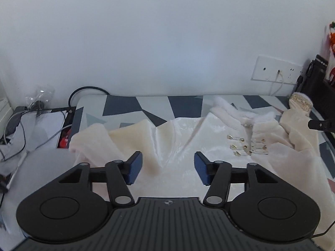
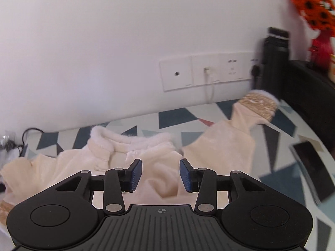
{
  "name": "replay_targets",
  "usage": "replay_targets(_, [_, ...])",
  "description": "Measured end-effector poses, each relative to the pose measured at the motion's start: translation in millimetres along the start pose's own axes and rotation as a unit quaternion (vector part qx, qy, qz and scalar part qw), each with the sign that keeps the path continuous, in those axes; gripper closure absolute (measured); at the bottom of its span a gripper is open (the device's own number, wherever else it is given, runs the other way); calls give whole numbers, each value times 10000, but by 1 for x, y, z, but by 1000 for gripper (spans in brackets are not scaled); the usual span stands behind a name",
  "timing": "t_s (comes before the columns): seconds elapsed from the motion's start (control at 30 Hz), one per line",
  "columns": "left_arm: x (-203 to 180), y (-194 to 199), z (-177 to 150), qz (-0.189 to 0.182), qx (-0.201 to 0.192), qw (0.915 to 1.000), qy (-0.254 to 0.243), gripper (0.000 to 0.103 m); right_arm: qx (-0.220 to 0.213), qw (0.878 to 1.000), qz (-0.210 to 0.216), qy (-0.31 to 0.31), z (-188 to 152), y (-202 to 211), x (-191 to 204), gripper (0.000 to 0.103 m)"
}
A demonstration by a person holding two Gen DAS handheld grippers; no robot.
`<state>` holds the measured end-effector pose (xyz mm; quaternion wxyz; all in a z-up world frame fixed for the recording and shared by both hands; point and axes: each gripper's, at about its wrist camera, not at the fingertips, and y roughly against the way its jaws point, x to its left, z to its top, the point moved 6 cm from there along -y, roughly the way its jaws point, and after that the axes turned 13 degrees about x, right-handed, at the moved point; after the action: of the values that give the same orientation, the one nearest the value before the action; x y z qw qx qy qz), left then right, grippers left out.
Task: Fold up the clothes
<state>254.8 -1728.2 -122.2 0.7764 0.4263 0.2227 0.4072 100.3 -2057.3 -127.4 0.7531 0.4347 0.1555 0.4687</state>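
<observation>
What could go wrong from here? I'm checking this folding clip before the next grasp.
Three risks, as judgements:
1. The cream jacket lies rumpled, so the open left hand-held gripper might pinch several layers.
2. Its gold clasps could snag on a fold.
3. The cuffed sleeve reaches toward the dark flat item beyond the open right hand-held gripper; pulling the sleeve might disturb that item.

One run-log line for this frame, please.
stage: pre-grasp | left gripper: open, above cream jacket | right gripper: open, above jacket by collar | jacket: unfolded on patterned table
</observation>
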Motion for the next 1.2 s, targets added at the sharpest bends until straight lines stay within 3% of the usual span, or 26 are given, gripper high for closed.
replay_targets(0.13, [-1,-55,51,357,372,9976,-453,57,216,9997,-111,-11,20,-73,-3,65])
replay_targets(0.23, [-5,-94,77,440,645,9939,-779,57,666,9975,-126,-188,23,-107,-14,62])
replay_targets(0.4, [-21,-141,78,209,912,9824,-1618,57,1011,9949,-9,13,21,-130,-19,52])
replay_targets(0.67, [-13,-173,71,-655,783,9835,-1493,55,1017,9943,-118,289,21,-138,-13,49])
replay_targets(0.7, [-15,-172,70,-747,730,9826,-1538,58,1013,9943,-119,324,22,-138,-11,52])
replay_targets(0.73, [-17,-171,68,-839,677,9815,-1582,87,966,9946,-132,346,25,-137,-8,66])
replay_targets(0.77, [-20,-168,66,-860,640,9811,-1611,93,904,9951,-149,362,30,-135,-4,73])
replay_targets(0.8, [-19,-165,65,-720,558,9837,-1552,94,842,9956,-166,378,34,-134,-1,77])
replay_targets(0.83, [-18,-162,65,-561,470,9863,-1480,95,779,9960,-184,394,39,-132,3,90])
replay_targets(0.87, [-17,-159,64,-402,381,9885,-1408,96,717,9964,-201,410,43,-131,7,92])
replay_targets(1.0, [13,-149,66,-129,166,9980,-600,96,217,9991,-1,358,73,-125,27,94])
replay_targets(1.1, [16,-154,56,182,299,9971,-681,96,429,9971,-102,612,80,-155,46,94])
replay_targets(1.2, [17,-155,53,226,336,9979,-505,95,481,9949,-353,814,76,-182,53,94])
